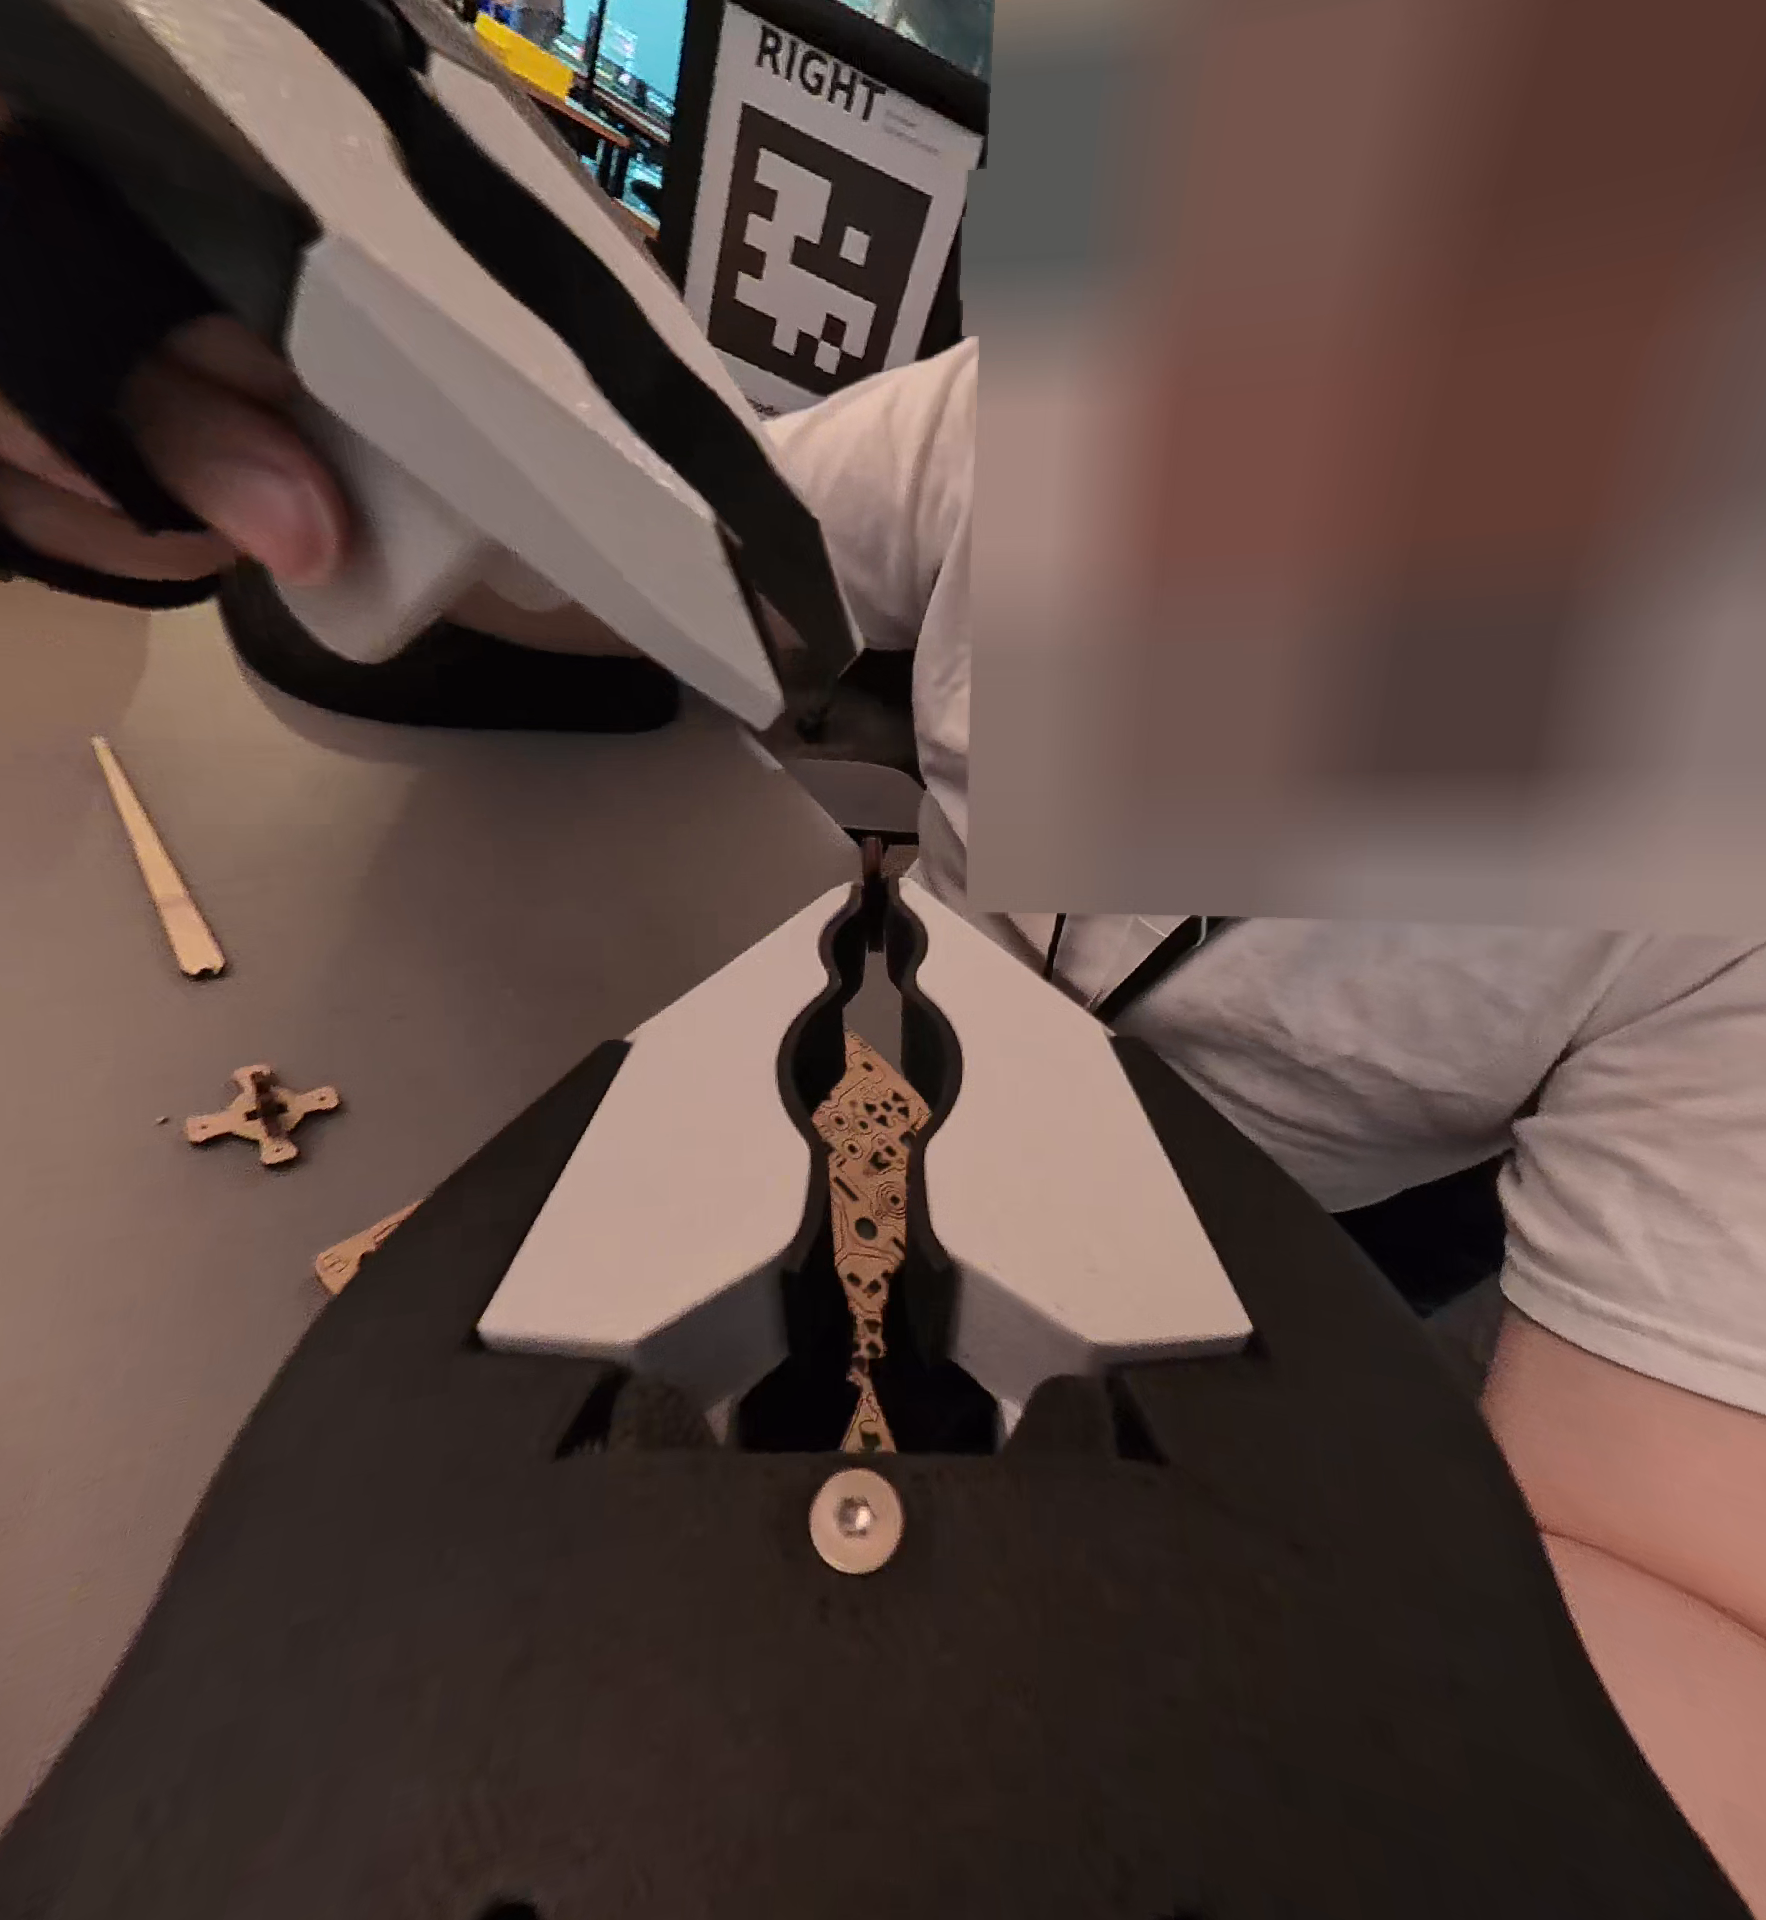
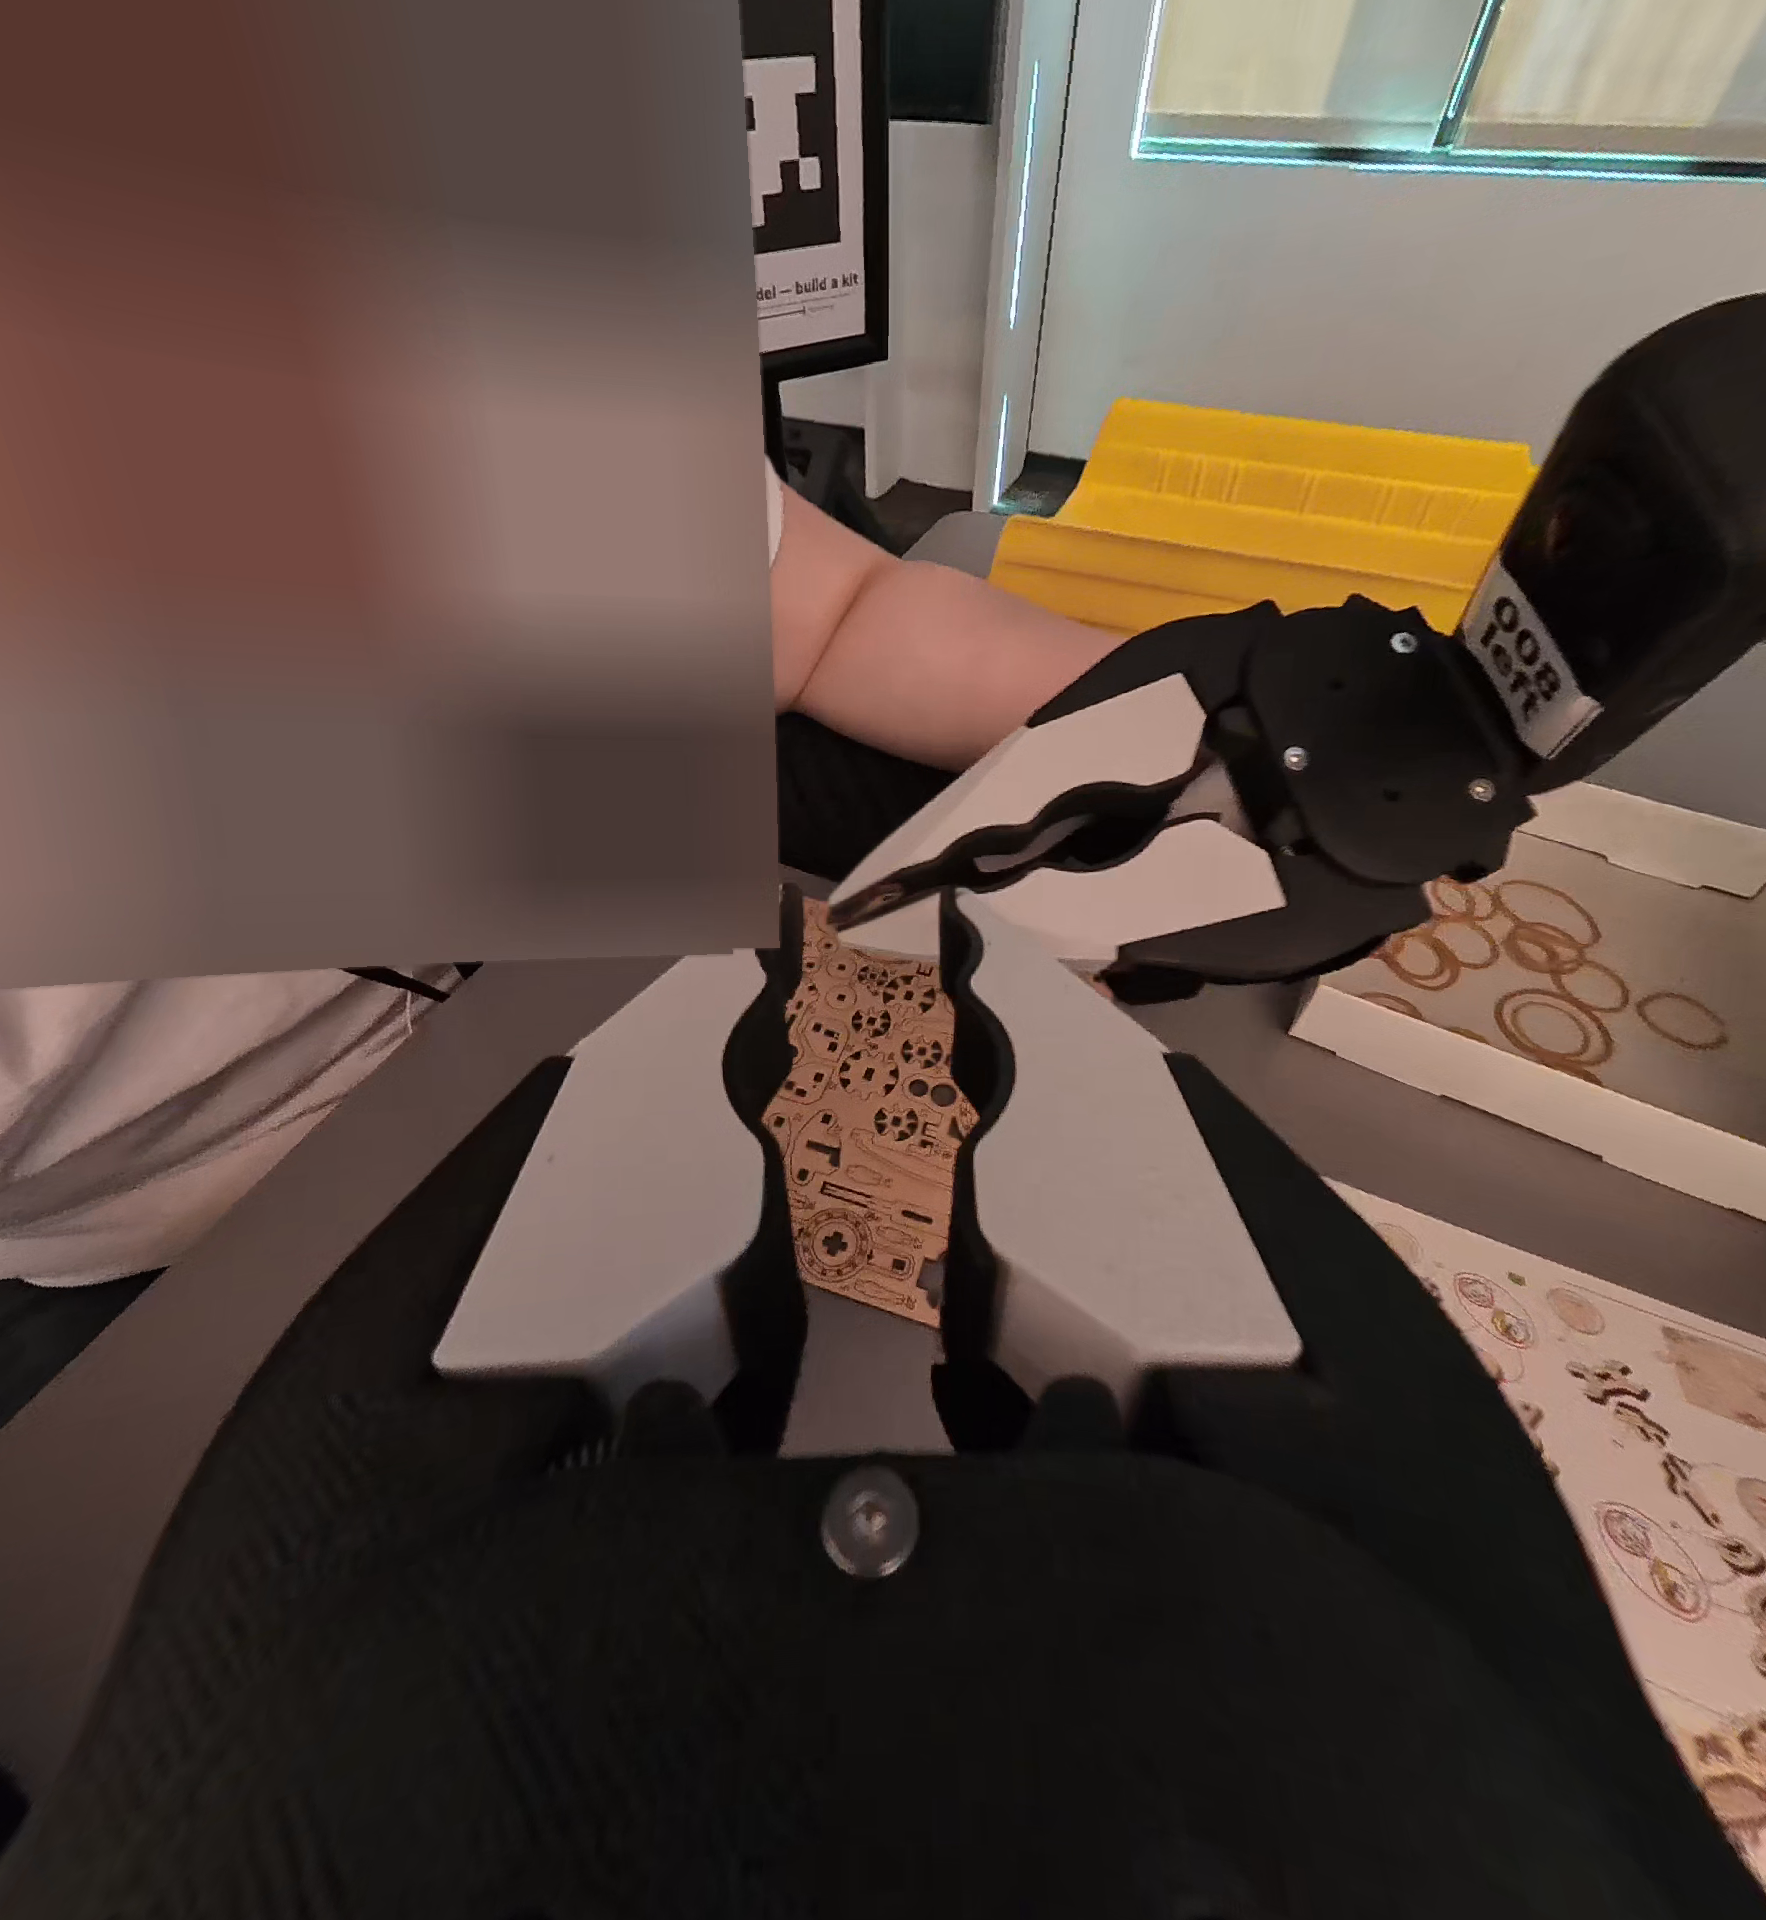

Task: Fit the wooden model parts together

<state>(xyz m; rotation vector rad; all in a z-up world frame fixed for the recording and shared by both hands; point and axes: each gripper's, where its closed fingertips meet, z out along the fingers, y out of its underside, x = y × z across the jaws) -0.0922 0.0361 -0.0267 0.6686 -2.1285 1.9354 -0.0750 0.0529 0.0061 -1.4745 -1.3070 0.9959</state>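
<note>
A thin laser-cut wooden parts sheet [image 2: 863, 1101] stands tilted, its lower edge near the grey table. My left gripper [image 1: 874, 896] is shut on the sheet's top corner, and the sheet [image 1: 863, 1143] shows below through the gap between its fingers. In the right wrist view the left gripper [image 2: 848, 914] reaches in from the right. My right gripper [image 2: 868, 914] is open, its jaws standing either side of the sheet's upper part without touching it. In the left wrist view the right gripper [image 1: 822, 727] comes down from the upper left, just above my left fingertips.
On the table at left lie a wooden stick [image 1: 157, 862], a cross-shaped wooden part [image 1: 261, 1114] and another half-hidden piece [image 1: 365, 1247]. At right are a white box of wooden rings [image 2: 1513, 977], an instruction sheet [image 2: 1637, 1507] and a yellow bin [image 2: 1263, 509]. A person in a white T-shirt [image 1: 1481, 1070] sits close behind. About 4 cm separates my left fingertips from my right. My left tips are roughly 20 cm from the wooden stick [image 1: 157, 862].
</note>
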